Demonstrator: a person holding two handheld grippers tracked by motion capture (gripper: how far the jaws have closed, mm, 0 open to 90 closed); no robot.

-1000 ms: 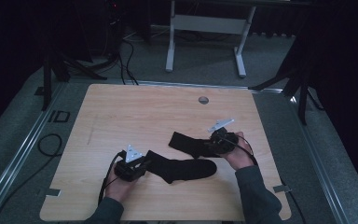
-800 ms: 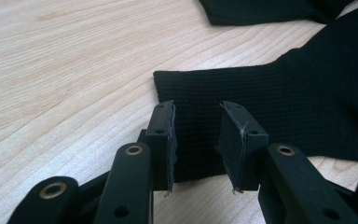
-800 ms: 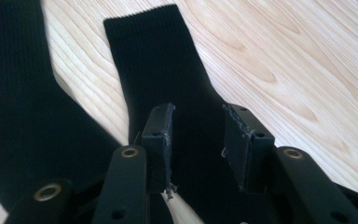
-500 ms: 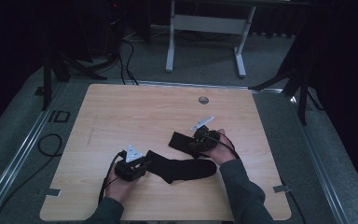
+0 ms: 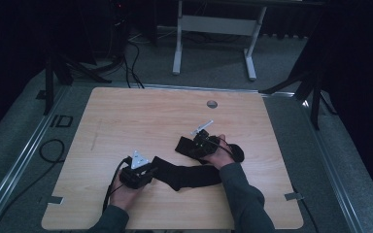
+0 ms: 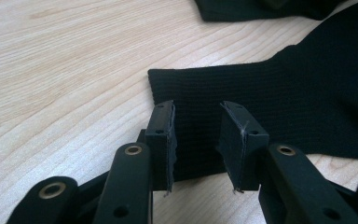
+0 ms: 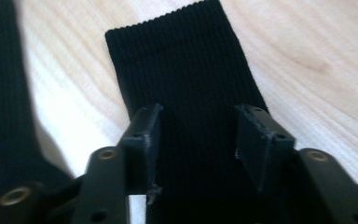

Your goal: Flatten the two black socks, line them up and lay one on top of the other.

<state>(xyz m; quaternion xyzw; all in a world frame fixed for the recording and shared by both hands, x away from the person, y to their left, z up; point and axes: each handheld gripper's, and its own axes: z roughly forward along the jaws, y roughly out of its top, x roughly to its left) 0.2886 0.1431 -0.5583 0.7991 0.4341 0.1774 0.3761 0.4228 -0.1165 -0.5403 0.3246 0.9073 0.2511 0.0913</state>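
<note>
Two black socks lie on the wooden table [image 5: 126, 121]. The near sock [image 5: 189, 175] stretches right from my left gripper [image 5: 150, 170]. In the left gripper view its ribbed cuff [image 6: 284, 102] lies flat under my left gripper [image 6: 196, 109], whose jaws stand open just above the cuff's near edge. The far sock [image 5: 182, 144] lies under my right gripper [image 5: 193, 148]. In the right gripper view that sock [image 7: 182, 56] runs away from my right gripper [image 7: 198, 114], which hangs open over it, jaws astride its width. The other sock [image 7: 0, 93] shows at the left.
A round grommet [image 5: 211, 104] sits near the table's far edge. Bare wood spreads across the far and left parts of the table. Cables [image 5: 48, 150] lie on the floor at the left, and a metal desk frame [image 5: 213, 29] stands beyond the table.
My right gripper has slid left along the far sock toward its cuff end. The left gripper and the near sock have stayed put.
</note>
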